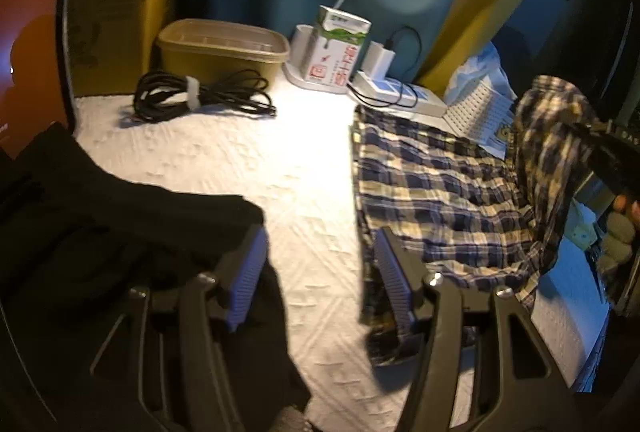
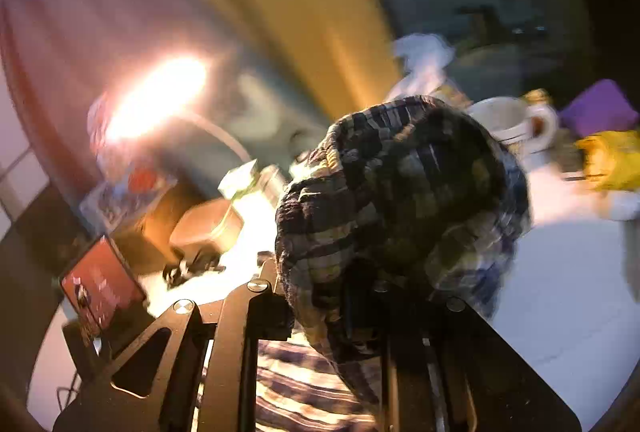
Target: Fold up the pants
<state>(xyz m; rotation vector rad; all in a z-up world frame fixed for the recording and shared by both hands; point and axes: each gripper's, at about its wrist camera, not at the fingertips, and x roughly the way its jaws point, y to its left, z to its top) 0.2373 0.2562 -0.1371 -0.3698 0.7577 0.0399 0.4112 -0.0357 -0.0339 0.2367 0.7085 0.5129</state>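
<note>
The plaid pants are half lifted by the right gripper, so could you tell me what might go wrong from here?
1. The right gripper holds only a bunched edge of the plaid pants; it may slip free.
2. The raised cloth hangs near the milk carton and charger and could snag or topple them.
3. The open left gripper pins nothing, so the pants may drag.

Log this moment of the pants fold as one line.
right gripper: shut on plaid pants, edge lifted | left gripper: open, empty | fold: unfinished

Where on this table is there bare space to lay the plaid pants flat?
The white tabletop is bare between the black garment and the plaid pants, below the coiled cable. The back edge is crowded: tub, milk carton, power strip.
</note>
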